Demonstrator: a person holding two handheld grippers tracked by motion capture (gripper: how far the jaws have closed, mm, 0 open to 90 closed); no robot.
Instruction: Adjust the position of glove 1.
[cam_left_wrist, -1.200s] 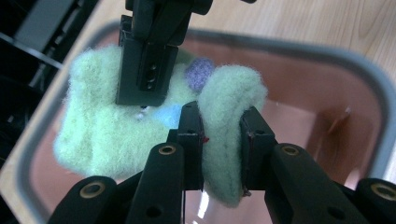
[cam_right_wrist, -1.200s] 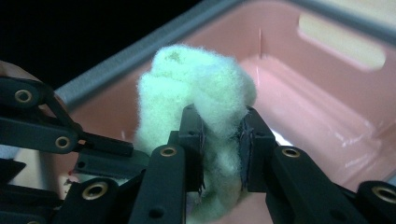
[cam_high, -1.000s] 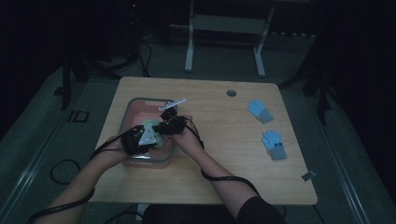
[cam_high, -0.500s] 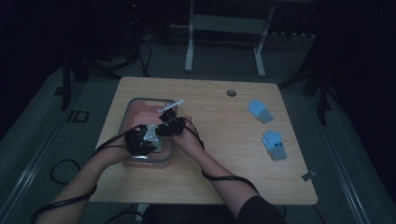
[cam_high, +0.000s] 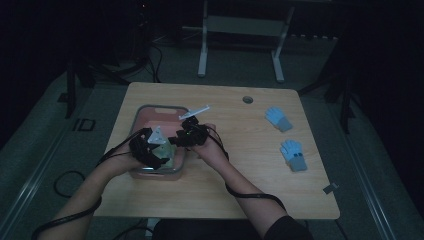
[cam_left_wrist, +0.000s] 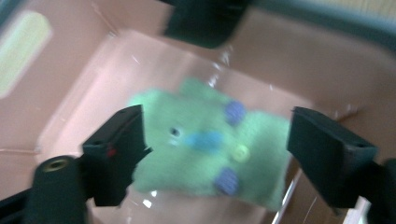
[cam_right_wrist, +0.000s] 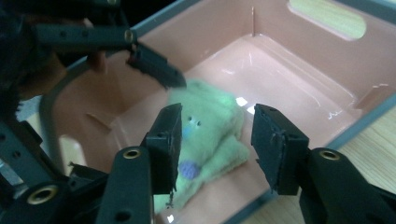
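Observation:
A green fuzzy glove (cam_left_wrist: 196, 158) with blue and yellow dots lies flat on the floor of a pink bin (cam_left_wrist: 303, 60). My left gripper (cam_left_wrist: 217, 135) hangs over it. Its jaws have just been opening and now stand wide apart, and the glove lies below them, untouched. My right gripper (cam_right_wrist: 215, 123) also hovers over the glove (cam_right_wrist: 205, 144). Its jaws have just been opening too and press on nothing. In the high view both grippers, left (cam_high: 161, 150) and right (cam_high: 181, 137), meet over the bin (cam_high: 150, 107).
The bin's grey rim and pink walls (cam_right_wrist: 224, 23) close in on both grippers. The left gripper's jaw (cam_right_wrist: 156, 70) sits close to the right one. Two blue gloves (cam_high: 278, 118) (cam_high: 294, 155) lie on the right of the wooden table (cam_high: 240, 190).
The right hand has shifted slightly up over the bin. The left hand has stayed where it was.

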